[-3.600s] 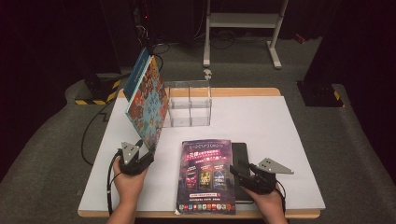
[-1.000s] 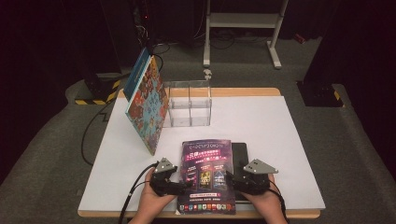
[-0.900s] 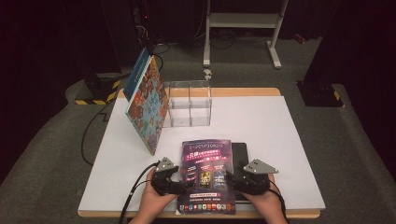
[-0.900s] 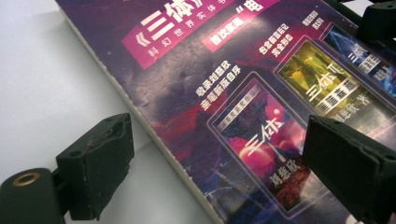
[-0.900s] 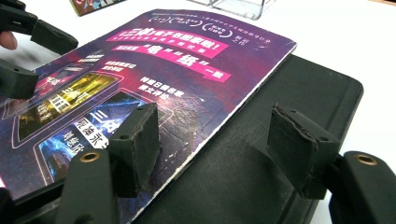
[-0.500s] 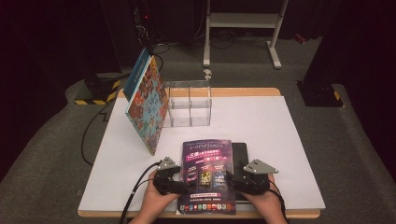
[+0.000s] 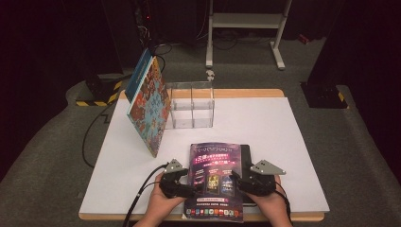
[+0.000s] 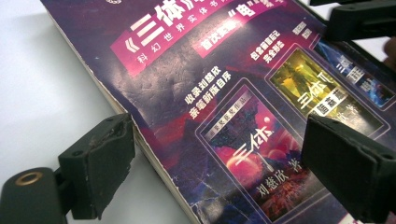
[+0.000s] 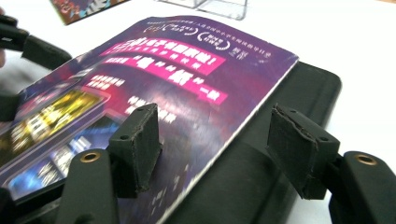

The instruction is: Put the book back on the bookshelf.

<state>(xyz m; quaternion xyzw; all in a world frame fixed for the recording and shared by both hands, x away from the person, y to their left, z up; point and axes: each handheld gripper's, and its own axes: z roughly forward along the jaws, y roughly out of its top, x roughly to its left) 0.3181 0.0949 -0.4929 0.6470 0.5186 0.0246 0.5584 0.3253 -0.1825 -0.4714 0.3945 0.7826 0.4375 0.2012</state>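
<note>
A big white table (image 7: 283,142) fills the middle of the room. On its far left a colourful picture book (image 7: 149,106) stands up and leans against a clear plastic box (image 7: 191,105).

Near the person's edge lies a purple book (image 7: 215,182), flat, with its cover up. It rests on a black book (image 7: 246,156) (a strip of that one peeks out along the right side).

The left gripper (image 7: 182,184) is at the purple book's left edge. In the left gripper view its fingers (image 8: 100,170) are spread apart, one out on the table just beside the page edges, the other over the cover.

The right gripper (image 7: 241,182) is at the right edge. Its fingers (image 9: 140,144) are spread too, one over the purple cover, one over the black book. I cannot tell if any finger touches.
</note>
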